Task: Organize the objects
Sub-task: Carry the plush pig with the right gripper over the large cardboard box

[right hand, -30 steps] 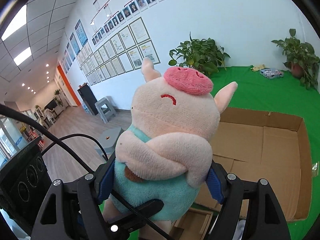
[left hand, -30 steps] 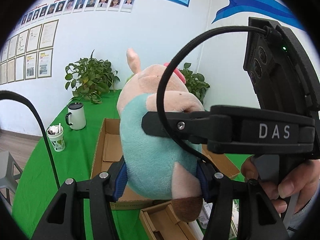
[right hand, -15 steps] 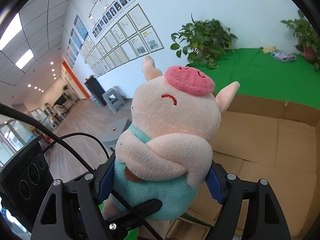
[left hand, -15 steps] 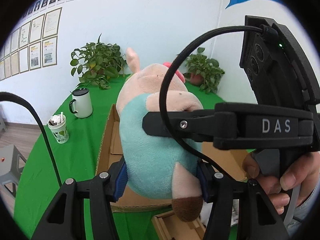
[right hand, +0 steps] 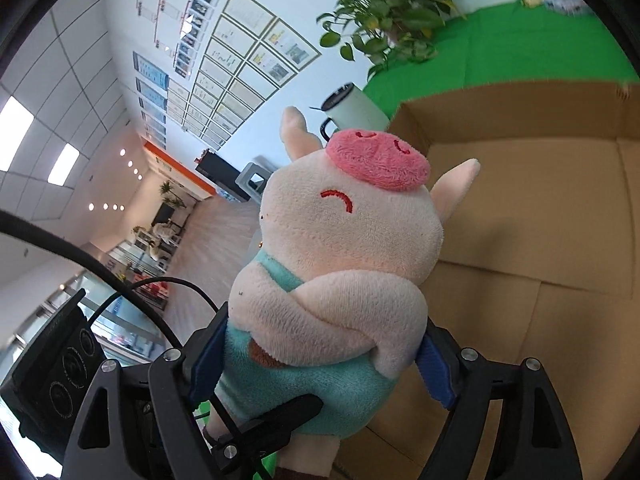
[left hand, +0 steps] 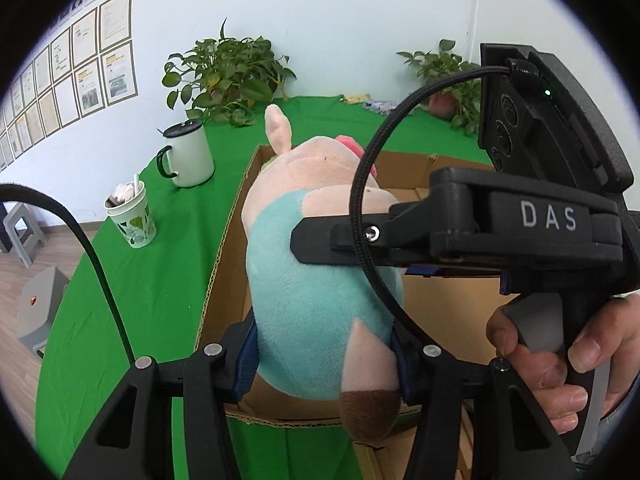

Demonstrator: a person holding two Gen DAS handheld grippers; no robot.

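- Between both claws: the left claw (left hand: 324, 356) is closing on the plush pig (left hand: 320, 280) at its teal lower body; the right claw (right hand: 320, 360) is opening, though its blue pads flank the toy's middle.
- Since a second ago the pig has come down over the cardboard box (right hand: 560, 208).
- Release into the box looks close.
- Beyond the box's left edge on the green surface (left hand: 168, 264) stand a white mug (left hand: 188, 156) and a paper cup (left hand: 132, 216).

Your right gripper (right hand: 320, 364) jaws are opening around the plush pig (right hand: 340, 264); cardboard box (right hand: 540, 200) lies just ahead.
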